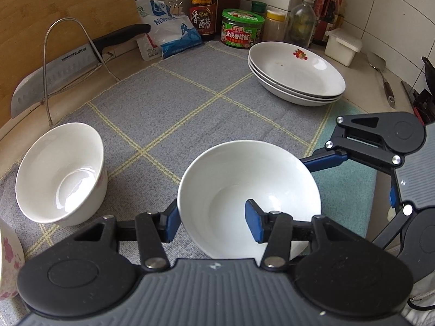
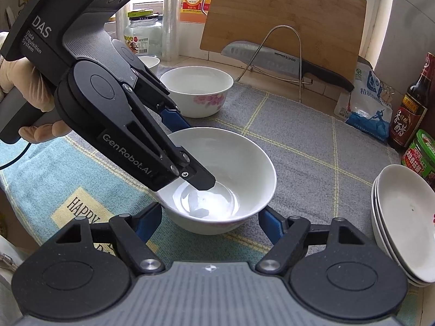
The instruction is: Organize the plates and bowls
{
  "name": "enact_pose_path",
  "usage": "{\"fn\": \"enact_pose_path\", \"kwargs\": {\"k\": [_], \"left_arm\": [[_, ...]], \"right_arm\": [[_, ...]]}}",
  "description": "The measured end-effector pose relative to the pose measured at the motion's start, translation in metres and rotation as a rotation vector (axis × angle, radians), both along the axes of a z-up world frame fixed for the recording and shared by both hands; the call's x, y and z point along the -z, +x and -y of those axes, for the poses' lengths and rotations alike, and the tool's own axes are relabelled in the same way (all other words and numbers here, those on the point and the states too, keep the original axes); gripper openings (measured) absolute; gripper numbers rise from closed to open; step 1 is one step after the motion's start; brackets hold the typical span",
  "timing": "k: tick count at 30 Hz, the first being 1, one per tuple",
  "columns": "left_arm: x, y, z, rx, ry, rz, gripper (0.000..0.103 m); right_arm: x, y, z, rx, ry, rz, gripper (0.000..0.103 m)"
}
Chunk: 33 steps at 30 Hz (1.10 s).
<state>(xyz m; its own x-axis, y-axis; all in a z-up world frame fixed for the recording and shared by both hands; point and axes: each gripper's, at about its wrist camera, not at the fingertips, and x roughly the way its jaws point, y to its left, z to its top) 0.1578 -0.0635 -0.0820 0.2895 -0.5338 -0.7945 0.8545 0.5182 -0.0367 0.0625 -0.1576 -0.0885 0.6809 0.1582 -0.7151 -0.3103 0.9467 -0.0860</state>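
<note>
A white bowl [image 1: 248, 187] [image 2: 231, 174] sits on the grey checked cloth [image 1: 168, 108]. My left gripper [image 1: 213, 221] [image 2: 187, 152] straddles its near rim, one finger inside and one outside, with a gap to the rim. My right gripper [image 2: 210, 221] [image 1: 326, 160] is open with a finger on each side of the same bowl. A second white bowl with pink flowers [image 1: 61, 174] [image 2: 197, 91] stands to the left. A stack of three white plates [image 1: 296, 72] [image 2: 405, 225] sits at the far right.
A cleaver [image 1: 68, 65] rests in a wire rack before a wooden board [image 1: 62, 2]. Sauce bottles [image 1: 204, 8], a green jar [image 1: 242, 28], a salt bag [image 1: 168, 32] and a white box [image 1: 344, 44] line the wall. A third flowered bowl [image 1: 8, 252] shows at the left edge.
</note>
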Motion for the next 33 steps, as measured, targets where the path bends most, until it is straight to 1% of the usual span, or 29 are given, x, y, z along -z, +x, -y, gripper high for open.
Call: {"fn": "enact_pose_path", "kwargs": {"k": [2, 3, 4, 5, 6, 7, 8, 15, 20, 26, 28, 30, 33], "left_arm": [[0.0, -0.001, 0.0, 0.005, 0.0, 0.002, 0.052], [0.0, -0.001, 0.0, 0.008, -0.005, -0.001, 0.056], [-0.001, -0.001, -0.001, 0.013, -0.013, -0.003, 0.064], [-0.002, -0.002, -0.001, 0.016, -0.022, 0.0, 0.069], [-0.004, -0.003, -0.002, 0.015, -0.027, 0.008, 0.081], [-0.005, -0.004, -0.002, 0.014, -0.034, 0.019, 0.088], [-0.007, -0.005, -0.003, 0.014, -0.039, 0.027, 0.088], [-0.016, -0.01, -0.01, -0.004, -0.048, 0.055, 0.09], [-0.024, -0.014, -0.023, -0.053, -0.069, 0.086, 0.093], [-0.028, -0.017, -0.041, -0.15, -0.086, 0.107, 0.094], [-0.029, -0.016, -0.047, -0.189, -0.088, 0.119, 0.096], [-0.029, -0.015, -0.055, -0.232, -0.098, 0.118, 0.098], [-0.027, -0.013, -0.064, -0.296, -0.106, 0.112, 0.099]], "right_arm": [[0.0, 0.0, 0.0, -0.001, -0.003, 0.0, 0.082], [0.0, 0.0, 0.0, -0.002, -0.004, 0.0, 0.082], [0.0, 0.0, -0.001, -0.001, -0.004, 0.002, 0.082], [0.0, 0.0, -0.001, 0.0, -0.004, 0.005, 0.085], [-0.001, 0.0, -0.001, 0.001, -0.002, 0.009, 0.089], [-0.002, -0.001, -0.001, 0.004, 0.002, 0.019, 0.097], [-0.004, -0.002, -0.001, 0.007, 0.008, 0.034, 0.103], [-0.009, -0.004, 0.0, 0.012, 0.02, 0.038, 0.103], [-0.013, -0.006, -0.002, 0.015, 0.014, 0.04, 0.103], [-0.018, -0.007, -0.003, 0.017, 0.003, 0.045, 0.103], [-0.02, -0.007, -0.002, 0.016, 0.002, 0.048, 0.103], [-0.022, -0.006, -0.002, 0.013, 0.0, 0.051, 0.103], [-0.026, -0.005, -0.002, 0.006, -0.007, 0.058, 0.103]]}}
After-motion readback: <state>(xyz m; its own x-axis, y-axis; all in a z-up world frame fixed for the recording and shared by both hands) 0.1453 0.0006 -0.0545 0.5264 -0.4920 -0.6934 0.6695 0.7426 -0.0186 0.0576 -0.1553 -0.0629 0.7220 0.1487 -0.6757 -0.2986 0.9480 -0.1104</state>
